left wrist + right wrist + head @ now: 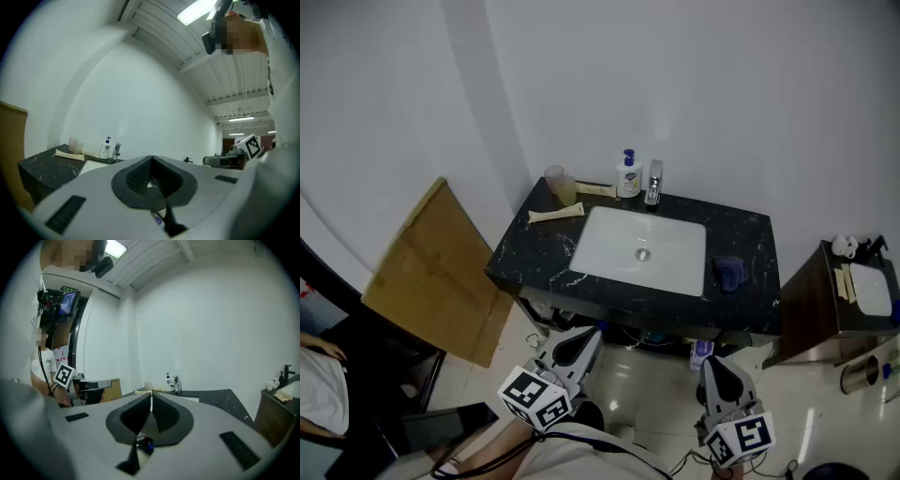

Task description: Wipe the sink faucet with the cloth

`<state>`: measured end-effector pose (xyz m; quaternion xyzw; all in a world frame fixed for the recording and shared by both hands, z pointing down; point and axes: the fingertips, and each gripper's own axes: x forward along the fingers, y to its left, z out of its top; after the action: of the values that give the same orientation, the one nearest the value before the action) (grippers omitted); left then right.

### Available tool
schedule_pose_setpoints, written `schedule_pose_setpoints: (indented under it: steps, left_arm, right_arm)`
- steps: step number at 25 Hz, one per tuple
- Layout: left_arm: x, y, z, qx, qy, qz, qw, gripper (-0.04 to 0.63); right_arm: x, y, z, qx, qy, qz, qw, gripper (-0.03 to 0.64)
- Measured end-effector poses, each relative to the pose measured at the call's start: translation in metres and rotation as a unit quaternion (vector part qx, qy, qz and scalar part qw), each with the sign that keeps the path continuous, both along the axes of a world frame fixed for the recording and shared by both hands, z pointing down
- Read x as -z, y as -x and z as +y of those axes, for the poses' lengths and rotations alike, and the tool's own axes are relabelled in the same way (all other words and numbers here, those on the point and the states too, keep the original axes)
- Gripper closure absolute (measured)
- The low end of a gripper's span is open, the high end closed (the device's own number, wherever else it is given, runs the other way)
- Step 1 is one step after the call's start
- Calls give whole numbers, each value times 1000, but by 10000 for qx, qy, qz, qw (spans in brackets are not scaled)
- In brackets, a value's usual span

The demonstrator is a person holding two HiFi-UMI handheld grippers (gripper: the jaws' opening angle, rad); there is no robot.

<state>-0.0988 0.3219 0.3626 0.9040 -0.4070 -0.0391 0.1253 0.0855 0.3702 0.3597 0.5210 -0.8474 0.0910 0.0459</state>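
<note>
One dark blue cloth [730, 272], bunched on the black countertop [534, 251] just right of the white basin [614, 246], near the front edge. Behind it, the faucet [653, 182] stands upright at the basin's back rim, with the soap bottle [627, 175] just left of it.

Both lie ahead of the tongs. The cloth sits almost straight ahead of the right gripper [711, 362], so that's my nearer hand. The left gripper [584, 336] is off to the other side, roughly in line with the basin's left half. Both grippers are short of the counter, well apart from it, pointing roughly level.

Jaws: right fully closed, tips meeting, nothing between. Left the same, pads together, empty.

My read: grab not started. Right needs to open before reaching in for the cloth.
</note>
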Motion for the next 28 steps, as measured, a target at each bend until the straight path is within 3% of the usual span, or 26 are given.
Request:
schedule_pose_setpoints:
  steps: [11, 17, 28]
  left_arm:
    - [-18, -1, -58, 60, 131, -91, 9999, 594]
    - [-19, -2, -145, -225, 37, -9, 9997, 594]
    - [-12, -7, -282, -995, -131, -5, 9950, 594]
  right_arm:
    - [-21, -9, -54, 3, 86, 49, 10000, 601]
    - [-19, -10, -132, -300, 18, -9, 9995, 601]
    - [-5, 27, -263, -539, -270, 28, 9982, 601]
